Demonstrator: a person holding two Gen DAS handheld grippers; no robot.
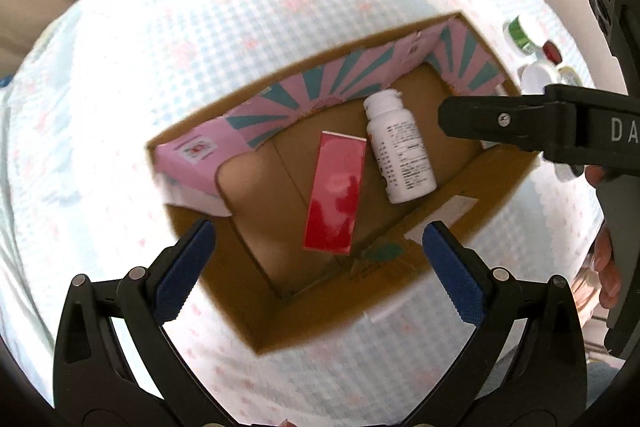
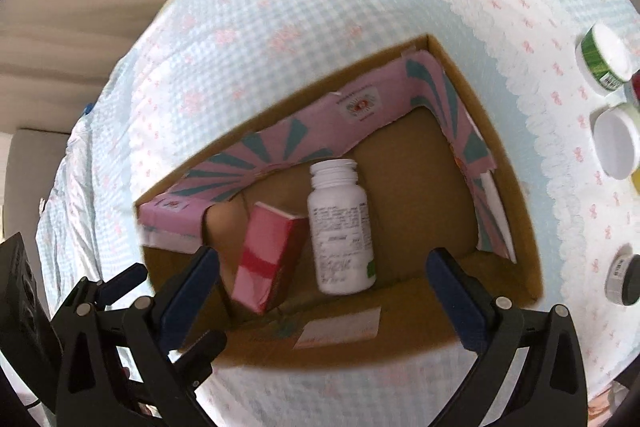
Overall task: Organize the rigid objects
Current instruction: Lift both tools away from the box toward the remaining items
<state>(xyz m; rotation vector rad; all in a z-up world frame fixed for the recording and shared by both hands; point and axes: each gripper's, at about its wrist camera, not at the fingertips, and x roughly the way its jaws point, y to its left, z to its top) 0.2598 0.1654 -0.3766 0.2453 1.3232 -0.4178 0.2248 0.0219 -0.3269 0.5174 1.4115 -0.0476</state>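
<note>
Blue-padded fingers (image 1: 182,267) of the left gripper (image 1: 316,263) fill the bottom of the left wrist view, spread wide apart with nothing between them, hanging above the near edge of an open cardboard box (image 1: 504,179). In the right wrist view the right gripper (image 2: 324,287) likewise stands with its fingers (image 2: 456,291) wide apart and empty, low in the frame over the same box (image 2: 516,223); the left gripper's black frame shows at the lower left there.

On the box floor, at the centre of the left wrist view, a red carton (image 1: 336,191) lies flat, and just to its right a white bottle (image 1: 400,147) lies on its side, cap toward the far wall. From the right wrist view the red carton (image 2: 268,255) and the white bottle (image 2: 340,231) lie close side by side; whether they touch is unclear. A pink and teal striped liner (image 1: 320,87) runs along the box's far walls.

Beneath the box spreads a pale blue checked cloth (image 1: 240,7) with pink bows. At the right edge of the right wrist view, outside the box, stand a green-labelled jar (image 2: 600,59), a white jar (image 2: 616,143) and a dark jar (image 2: 624,279), well apart from the carton and bottle. Part of the right gripper's body and a person's hand (image 1: 608,267) cross the right side of the left wrist view.
</note>
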